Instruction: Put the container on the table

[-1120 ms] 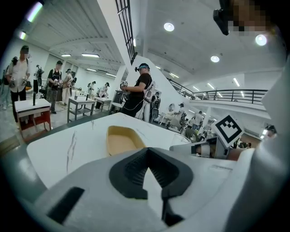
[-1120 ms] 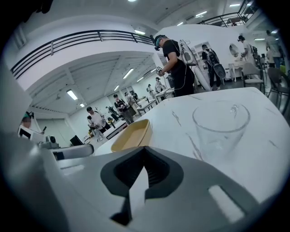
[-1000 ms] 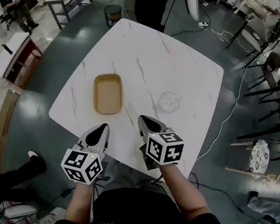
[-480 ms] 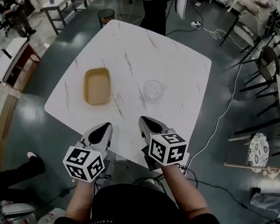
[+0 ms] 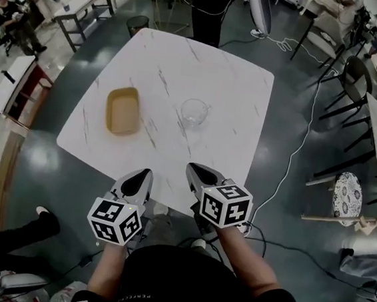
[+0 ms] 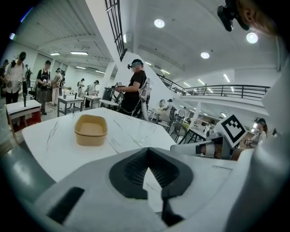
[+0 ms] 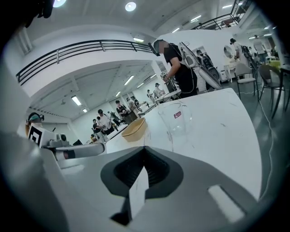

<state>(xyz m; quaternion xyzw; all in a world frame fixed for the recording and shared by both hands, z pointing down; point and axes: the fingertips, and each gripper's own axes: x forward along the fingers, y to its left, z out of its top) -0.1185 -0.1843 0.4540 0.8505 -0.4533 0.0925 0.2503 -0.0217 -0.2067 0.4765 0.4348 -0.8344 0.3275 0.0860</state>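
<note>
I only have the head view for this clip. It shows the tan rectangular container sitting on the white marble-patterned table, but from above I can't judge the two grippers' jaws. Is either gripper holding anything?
Observer: No. The left gripper view shows the left gripper shut, with nothing between its jaws.
Operator: And the other one?
Observer: The right gripper view shows the right gripper shut and empty too.
Operator: Any marking on the clear spouted cup? From above it looks plain.
Observer: Yes. The right gripper view shows a small red label on its side.
</note>
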